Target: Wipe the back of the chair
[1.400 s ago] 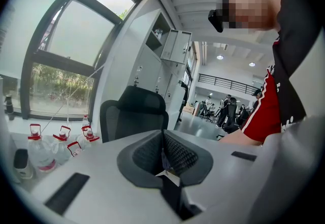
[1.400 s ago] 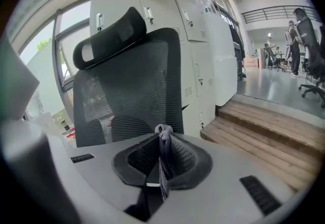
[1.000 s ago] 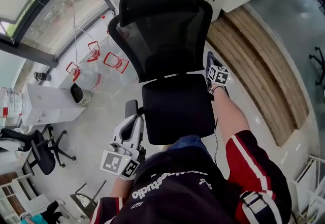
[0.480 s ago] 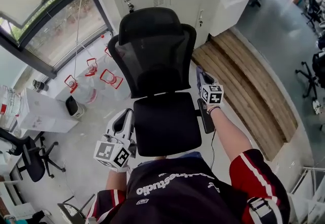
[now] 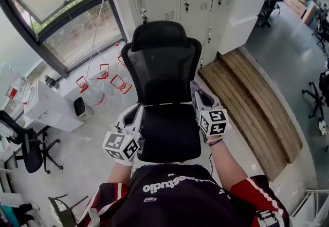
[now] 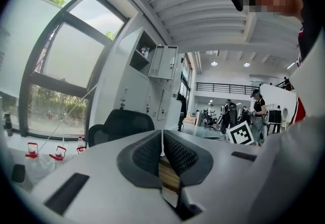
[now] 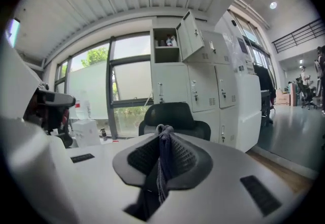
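My left tongs [image 6: 162, 135] are pinched shut on nothing. My right tongs [image 7: 163, 134] squeeze a dark cloth [image 7: 161, 167]. The chair [image 5: 163, 69] stands before me, between both tongs. The open locker [image 7: 170, 53] holds little bottles. A second ago my right tongs reached farther ahead. Now both are level beside the seat.

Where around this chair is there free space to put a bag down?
The black mesh chair's seat is bare. The wooden plank platform right of it is also clear. Left, by the window, clear water jugs with red handles and a white box crowd the floor.
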